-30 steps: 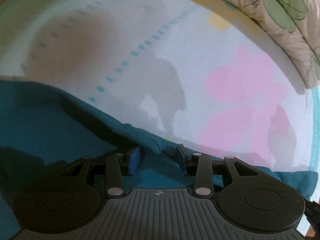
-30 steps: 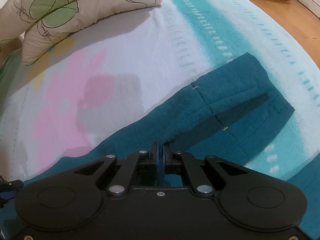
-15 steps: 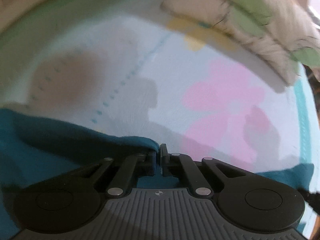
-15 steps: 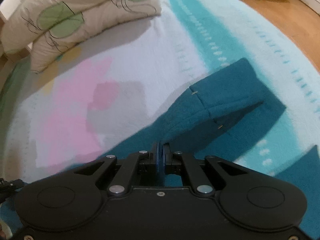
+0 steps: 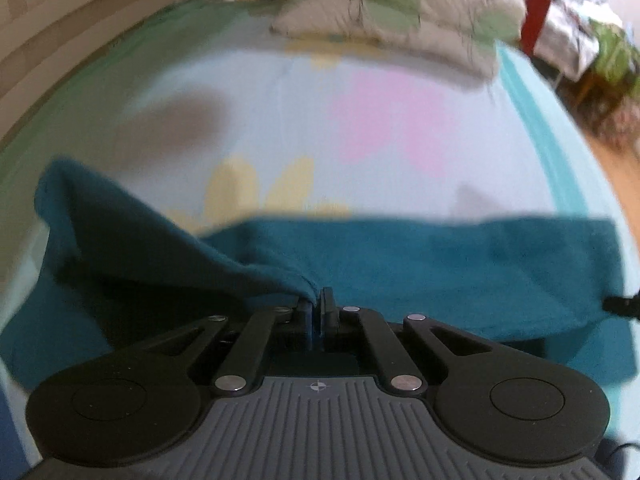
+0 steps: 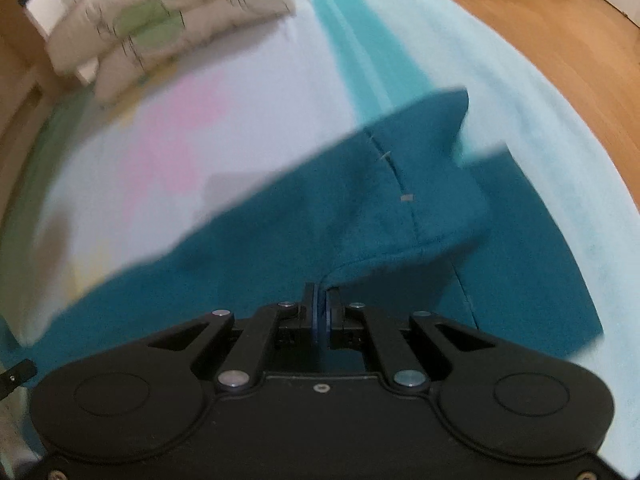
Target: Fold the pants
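- Leftmost, along the bed's left edge, pale wooden slats [image 5: 80, 40] run in curved horizontal bands.
- Next, the bedspread [image 5: 280, 120] is a soft, matte cloth, white in the middle with blurred pink and yellow flower shapes, a green border on the left and turquoise stripes toward its right edge.
- Toward the head of the bed, two plump cream pillows [image 5: 392, 20] lie stacked, printed with green leaves outlined in thin black lines.
- Across the near part of the bedspread lie the pants [image 5: 460, 268], a thick, fuzzy teal fabric; a raised fold hangs in a peaked flap on the left, and a seam with small pale stitch marks shows in the right wrist view.
- Pinching that teal cloth, the left gripper [image 5: 317, 312] has its blue-padded jaws clamped together on a bunched edge of the pants.
- Likewise the right gripper [image 6: 321, 312] is closed tight on a lifted fold of the pants, which drapes away from its tips.
- Rightmost, beyond the bed's right edge, lies a glossy wood floor [image 6: 560, 48].
- No legible writing appears; only a small crosshair mark sits on the left gripper's ribbed grey body.
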